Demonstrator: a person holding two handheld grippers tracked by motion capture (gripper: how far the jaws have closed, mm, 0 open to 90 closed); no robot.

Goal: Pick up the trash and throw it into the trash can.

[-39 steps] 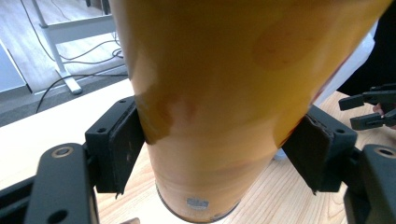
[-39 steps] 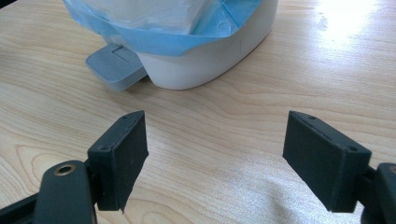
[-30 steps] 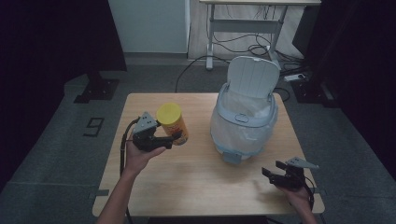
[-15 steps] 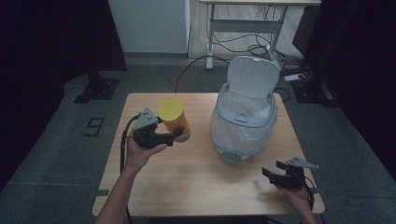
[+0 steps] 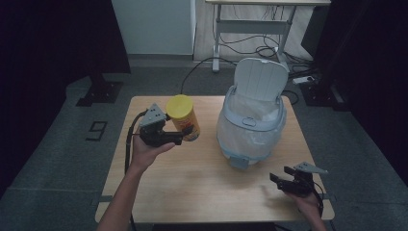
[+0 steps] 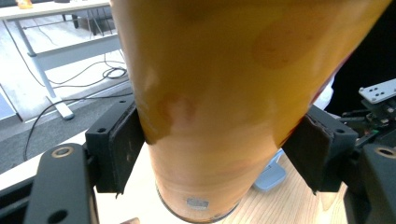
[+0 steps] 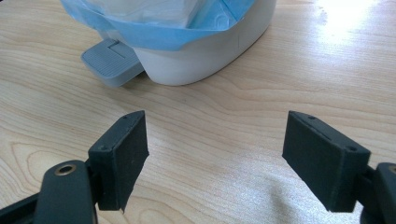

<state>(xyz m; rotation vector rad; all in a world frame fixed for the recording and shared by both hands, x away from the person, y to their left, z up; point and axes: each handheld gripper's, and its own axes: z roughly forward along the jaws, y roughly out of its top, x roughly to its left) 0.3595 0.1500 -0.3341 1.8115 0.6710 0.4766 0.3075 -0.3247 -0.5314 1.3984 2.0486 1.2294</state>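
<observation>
**Canister held up at the left, pedal bin at the right of the table**

Grey floor surrounds a light wooden table [image 5: 192, 187], with a white desk frame and loose cables on the floor beyond its far edge. Most of the near half of the tabletop lies bare, leaving open wood between the two hands; the far right part is taken by a white pedal bin [image 5: 250, 130] with its lid [image 5: 260, 79] tipped up and a pale blue liner [image 7: 187, 23] folded over the rim. Its grey foot pedal [image 7: 111, 60] points toward the near edge.

The left gripper [image 5: 175, 137] is raised over the table's left part, held from below by the left hand [image 5: 146, 151], forearm reaching in from the near edge. Its fingers [image 6: 116, 149] pinch an orange canister with a yellow cap [image 5: 183, 118] from both sides, low on the body, the canister roughly upright and off the wood.

The right gripper [image 5: 281, 179] sits low near the table's near right corner, in the right hand [image 5: 308, 202]. Its fingers [image 7: 121, 158] are spread wide with nothing between them, aimed toward the bin's base, which lies ahead and well apart.
</observation>
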